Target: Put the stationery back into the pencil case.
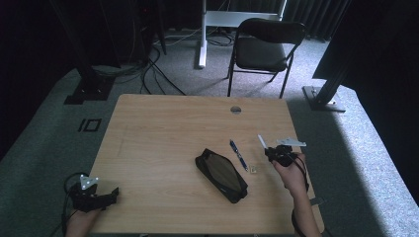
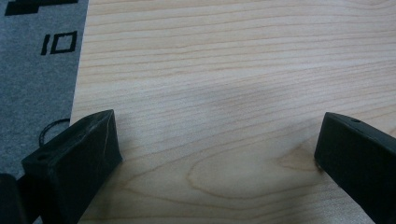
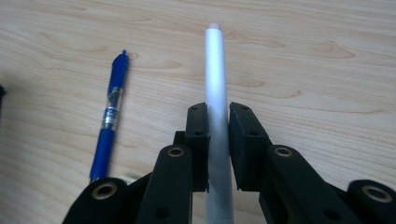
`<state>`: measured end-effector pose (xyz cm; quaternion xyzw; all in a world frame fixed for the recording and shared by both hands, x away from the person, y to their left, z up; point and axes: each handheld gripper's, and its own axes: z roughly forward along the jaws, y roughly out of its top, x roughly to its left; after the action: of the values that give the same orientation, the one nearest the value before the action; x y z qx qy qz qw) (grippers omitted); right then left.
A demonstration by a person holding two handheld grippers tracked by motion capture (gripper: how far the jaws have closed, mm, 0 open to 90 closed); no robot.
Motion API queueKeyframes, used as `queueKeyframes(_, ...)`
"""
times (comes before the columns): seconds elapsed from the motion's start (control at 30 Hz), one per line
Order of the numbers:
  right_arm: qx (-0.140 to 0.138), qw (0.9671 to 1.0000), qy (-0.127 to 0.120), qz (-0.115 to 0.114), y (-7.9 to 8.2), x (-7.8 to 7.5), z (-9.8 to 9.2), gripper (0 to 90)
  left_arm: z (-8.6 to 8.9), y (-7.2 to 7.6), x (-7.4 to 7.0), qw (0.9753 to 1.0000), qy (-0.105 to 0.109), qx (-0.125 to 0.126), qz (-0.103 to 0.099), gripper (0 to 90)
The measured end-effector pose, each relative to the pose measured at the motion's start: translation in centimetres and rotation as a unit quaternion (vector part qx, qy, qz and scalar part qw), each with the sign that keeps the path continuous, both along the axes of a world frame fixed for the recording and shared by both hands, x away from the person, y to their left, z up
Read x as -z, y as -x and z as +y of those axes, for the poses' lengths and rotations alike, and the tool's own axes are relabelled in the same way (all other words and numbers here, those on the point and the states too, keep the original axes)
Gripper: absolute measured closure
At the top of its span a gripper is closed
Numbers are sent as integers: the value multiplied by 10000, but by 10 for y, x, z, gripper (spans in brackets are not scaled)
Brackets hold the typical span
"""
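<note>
My right gripper is shut on a silver pen, which sticks out ahead of the jaws above the table's right side. A blue pen lies on the wood just left of it. A black pencil case lies open near the table's middle front, left of the blue pen. My left gripper rests at the front left corner of the table, jaws wide apart, with bare wood between them.
A small pale scrap lies by the blue pen's near end. A round grommet sits at the table's back edge. Behind the table stand a black folding chair, floor cables and dark frame posts.
</note>
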<state>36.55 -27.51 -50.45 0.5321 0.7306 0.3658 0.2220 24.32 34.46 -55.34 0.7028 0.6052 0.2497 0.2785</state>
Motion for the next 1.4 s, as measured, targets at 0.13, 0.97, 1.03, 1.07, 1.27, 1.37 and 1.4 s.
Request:
queueKeyframes(0.13,-65,10000,9,-43,2,-7,2,785,0,0,0,10000,2,-1,-1,3)
queueKeyframes(0.97,-519,9969,-250,-540,28,-54,25,784,0,0,0,10000,3,-2,-1,3)
queueKeyframes(1.03,-599,9961,-285,-584,31,-58,29,784,0,0,0,10000,4,-4,-1,3)
queueKeyframes(1.07,-617,9956,-334,-620,32,-61,30,784,0,0,0,10000,2,-1,0,2)
queueKeyframes(1.27,-785,9932,-351,-784,39,-74,43,784,0,0,0,10000,2,-1,-1,2)
queueKeyframes(1.37,-900,9921,-375,-790,42,-78,51,784,0,0,0,10000,2,-1,-1,3)
queueKeyframes(1.4,-944,9917,-370,-791,43,-79,53,784,0,0,0,10000,3,-3,-1,3)
